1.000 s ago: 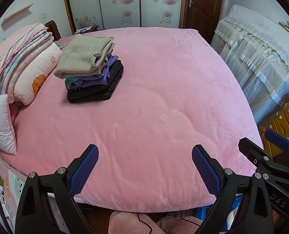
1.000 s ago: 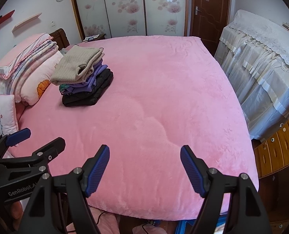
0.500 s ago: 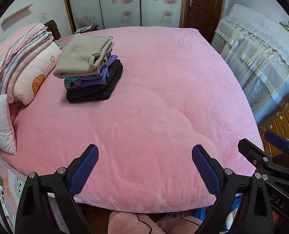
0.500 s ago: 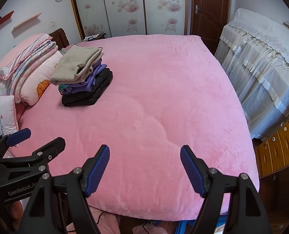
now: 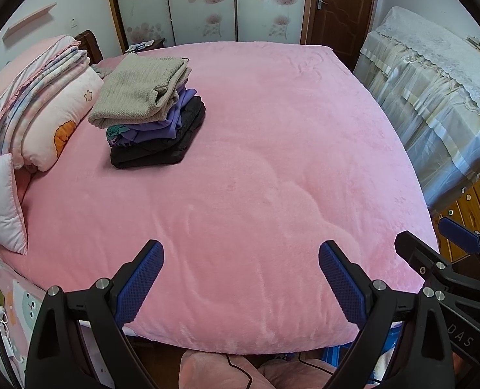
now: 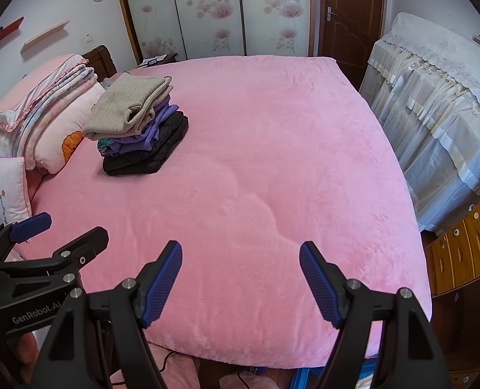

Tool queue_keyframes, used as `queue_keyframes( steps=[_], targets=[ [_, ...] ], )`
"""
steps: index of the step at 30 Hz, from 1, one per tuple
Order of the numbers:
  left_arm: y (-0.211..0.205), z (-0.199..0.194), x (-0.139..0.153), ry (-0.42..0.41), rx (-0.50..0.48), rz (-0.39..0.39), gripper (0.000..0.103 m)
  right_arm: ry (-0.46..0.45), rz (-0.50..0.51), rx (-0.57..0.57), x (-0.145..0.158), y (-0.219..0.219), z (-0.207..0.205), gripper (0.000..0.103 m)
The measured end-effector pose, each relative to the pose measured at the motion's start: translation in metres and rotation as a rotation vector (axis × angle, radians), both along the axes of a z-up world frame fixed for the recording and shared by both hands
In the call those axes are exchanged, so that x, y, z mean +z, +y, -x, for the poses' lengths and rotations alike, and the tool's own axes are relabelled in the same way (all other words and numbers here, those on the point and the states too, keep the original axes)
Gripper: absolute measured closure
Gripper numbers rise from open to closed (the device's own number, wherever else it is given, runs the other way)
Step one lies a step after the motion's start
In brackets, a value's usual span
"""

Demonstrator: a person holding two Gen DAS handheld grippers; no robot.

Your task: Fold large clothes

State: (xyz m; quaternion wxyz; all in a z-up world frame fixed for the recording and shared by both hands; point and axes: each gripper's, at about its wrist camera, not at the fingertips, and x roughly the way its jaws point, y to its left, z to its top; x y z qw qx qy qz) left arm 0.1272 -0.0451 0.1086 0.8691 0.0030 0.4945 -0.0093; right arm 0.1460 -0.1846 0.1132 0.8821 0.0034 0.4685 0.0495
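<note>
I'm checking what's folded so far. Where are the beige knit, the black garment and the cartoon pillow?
beige knit (image 5: 136,92), left wrist view, top face.
black garment (image 5: 162,149), left wrist view, front edge.
cartoon pillow (image 6: 63,133), right wrist view, printed side.

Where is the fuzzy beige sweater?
In both views the beige sweater sits on top of the folded clothes pile, on the pink bed's far left, beside the pillows.

Pink bed cover (image 5: 272,162), beige-purple-black clothes stack (image 5: 149,116)
</note>
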Motion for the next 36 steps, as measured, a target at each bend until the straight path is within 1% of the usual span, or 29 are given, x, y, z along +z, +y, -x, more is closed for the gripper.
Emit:
queue_keyframes(
  steps=[36],
  targets=[
    [-0.0074,-0.0093,-0.0068,0.024,0.019,0.004,0.007,0.012,-0.004,0.006,-0.0065,-0.0001,-0.0041,0.028]
  ],
)
